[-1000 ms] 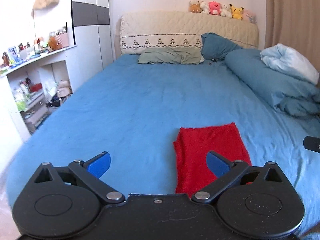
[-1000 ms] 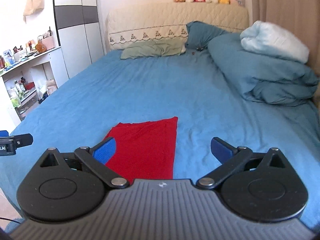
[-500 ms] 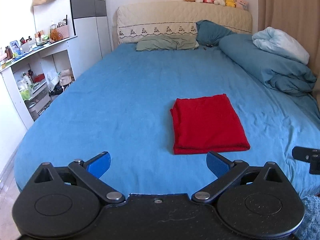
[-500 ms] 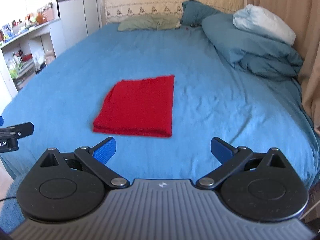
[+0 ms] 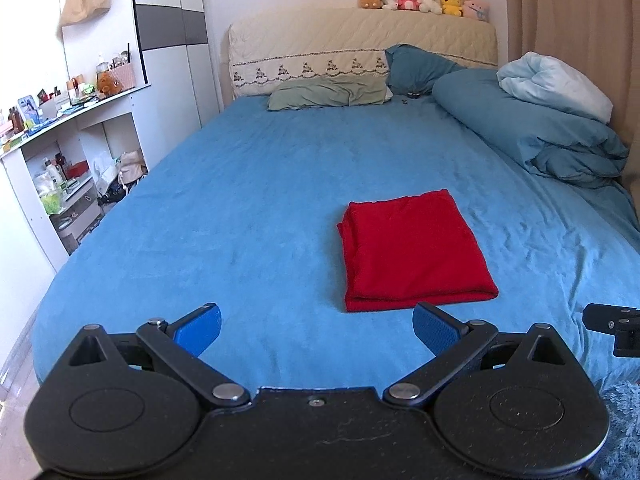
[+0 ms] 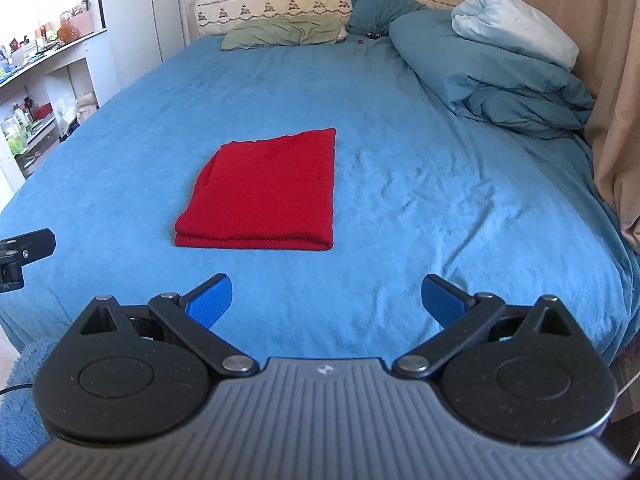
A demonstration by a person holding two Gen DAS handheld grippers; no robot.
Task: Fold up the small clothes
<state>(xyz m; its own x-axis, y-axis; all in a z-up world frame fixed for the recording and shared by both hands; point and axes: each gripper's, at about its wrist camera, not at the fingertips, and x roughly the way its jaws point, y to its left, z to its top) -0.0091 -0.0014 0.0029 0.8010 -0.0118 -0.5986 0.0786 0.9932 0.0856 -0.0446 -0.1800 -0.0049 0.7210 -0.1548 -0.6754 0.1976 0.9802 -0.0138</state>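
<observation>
Squarely folded, red cloth [image 5: 414, 252] lies apart from both grippers.

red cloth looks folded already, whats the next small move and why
Probably none on the cloth itself: keep both grippers back and leave it. The red cloth lies flat on the bed as a neat rectangle with stacked layers at its near edge. The left gripper and right gripper are both open, empty and short of it, so the fold looks finished.
</observation>
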